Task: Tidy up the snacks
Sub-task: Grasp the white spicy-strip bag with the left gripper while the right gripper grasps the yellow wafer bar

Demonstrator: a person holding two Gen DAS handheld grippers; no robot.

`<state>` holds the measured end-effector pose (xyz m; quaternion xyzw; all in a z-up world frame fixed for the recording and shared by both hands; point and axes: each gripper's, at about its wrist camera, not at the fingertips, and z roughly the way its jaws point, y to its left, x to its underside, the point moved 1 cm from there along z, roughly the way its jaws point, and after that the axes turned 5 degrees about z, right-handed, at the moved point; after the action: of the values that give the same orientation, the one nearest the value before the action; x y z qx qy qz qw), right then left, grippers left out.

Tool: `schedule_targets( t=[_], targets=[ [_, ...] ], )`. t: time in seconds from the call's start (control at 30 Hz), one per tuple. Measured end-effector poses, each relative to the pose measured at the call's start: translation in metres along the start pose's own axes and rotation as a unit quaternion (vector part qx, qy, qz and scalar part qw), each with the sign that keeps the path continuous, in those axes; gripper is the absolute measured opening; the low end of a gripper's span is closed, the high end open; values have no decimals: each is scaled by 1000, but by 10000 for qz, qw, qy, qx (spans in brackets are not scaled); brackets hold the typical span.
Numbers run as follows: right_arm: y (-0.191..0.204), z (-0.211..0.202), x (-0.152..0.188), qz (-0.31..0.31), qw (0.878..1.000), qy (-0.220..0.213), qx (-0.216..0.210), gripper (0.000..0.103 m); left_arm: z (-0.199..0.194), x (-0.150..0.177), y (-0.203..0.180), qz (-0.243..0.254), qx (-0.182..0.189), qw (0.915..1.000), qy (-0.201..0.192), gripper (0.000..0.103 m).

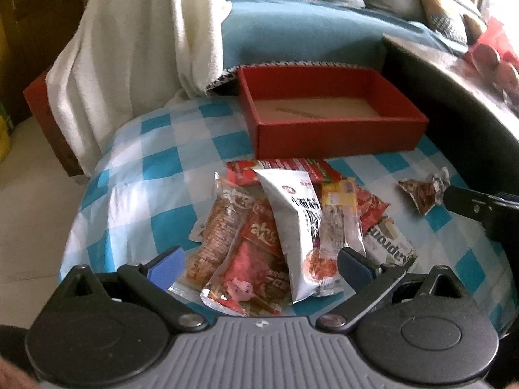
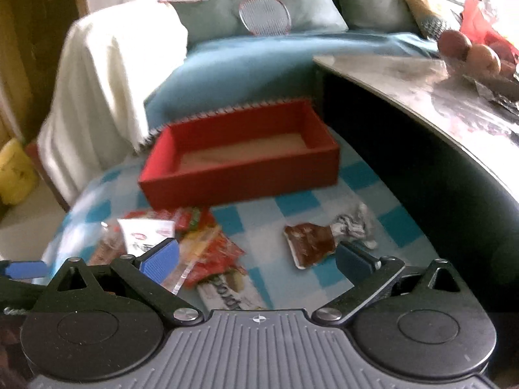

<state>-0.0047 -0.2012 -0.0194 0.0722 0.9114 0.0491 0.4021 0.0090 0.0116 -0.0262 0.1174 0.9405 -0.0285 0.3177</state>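
Hovering apart: left tongs [image 1: 259, 261] & right tongs [image 2: 258, 257], both empty, w/ mixed foil snack packets [image 1: 275, 233] just before open red cardboard box [image 1: 331, 139].

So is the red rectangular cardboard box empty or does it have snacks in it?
Empty: the red rectangular cardboard box shows only bare tan floor.

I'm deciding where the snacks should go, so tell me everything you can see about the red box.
The red box is a shallow, open-topped rectangular tray, apparently cardboard, red outside and on its walls, with a plain tan floor. It looks empty. It sits flat on the blue-checked cloth, behind the snack pile, its far side near the blue sofa cover. Neither hand-held gripper touches it.
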Motion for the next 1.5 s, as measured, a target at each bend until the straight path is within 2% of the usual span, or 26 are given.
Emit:
schedule_targets(
  t=[0.1, 0.23, 0.3, 0.37, 0.5, 0.57, 0.73, 0.8, 0.87, 0.9, 0.93, 1.03, 1.13, 1.2, 1.27, 1.3, 1.47, 1.5],
  targets=[
    [-6, 15, 3, 248, 9984, 468, -202, 102, 10, -2, 0, -96, 154, 9996, 230, 96],
    [-2, 22, -2, 345, 9964, 583, -515, 100, 17, -9, 1, -116, 201, 9993, 303, 96],
    [-4, 32, -7, 700, 9901, 832, -887, 99, 17, -10, 0, -4, 147, 9995, 292, 95],
    [1, 44, -6, 880, 9836, 1113, -1112, 95, 14, -9, 4, -97, 158, 9995, 267, 95],
    [23, 62, -1, 777, 9771, 1469, -1327, 91, 10, -3, 11, -202, 127, 9994, 254, 95],
    [32, 73, 3, 826, 9713, 1685, -1463, 84, 11, -1, 9, -124, 148, 9995, 253, 95],
    [41, 106, 13, 1059, 9554, 2262, -1578, 72, 15, 2, 7, -143, 370, 9983, 416, 95],
    [47, 109, 13, 779, 9614, 2236, -1400, 68, 15, 1, 9, -177, 410, 9982, 410, 95],
    [55, 105, 11, 99, 9755, 1940, -1030, 60, 15, 1, 11, -234, 486, 9976, 435, 95],
    [57, 104, 11, -110, 9781, 1869, -913, 56, 16, 1, 12, -272, 535, 9971, 470, 95],
    [54, 105, 12, -150, 9775, 1904, -896, 49, 17, 1, 12, -299, 559, 9968, 491, 95],
    [39, 110, 21, -60, 9698, 2252, -937, 40, 18, 1, 12, -338, 620, 9961, 528, 95],
    [32, 94, 25, -507, 9747, 2111, -531, 40, 16, -1, 11, -326, 660, 9961, 490, 95],
    [24, 79, 22, -647, 9803, 1857, -203, 42, 17, -1, 10, -327, 670, 9960, 496, 95],
    [17, 65, 16, -618, 9813, 1804, -252, 72, 20, -2, 6, -297, 714, 9956, 536, 95],
    [14, 57, 14, -585, 9835, 1686, -297, 78, 22, -3, 4, -266, 728, 9953, 573, 95],
    [0, 57, -5, -674, 9855, 1558, -55, 81, 34, -10, -21, 44, 595, 9962, 632, 96],
    [-4, 63, -8, -594, 9862, 1545, -33, 84, 38, -11, -27, 118, 529, 9964, 647, 96]
  ],
)
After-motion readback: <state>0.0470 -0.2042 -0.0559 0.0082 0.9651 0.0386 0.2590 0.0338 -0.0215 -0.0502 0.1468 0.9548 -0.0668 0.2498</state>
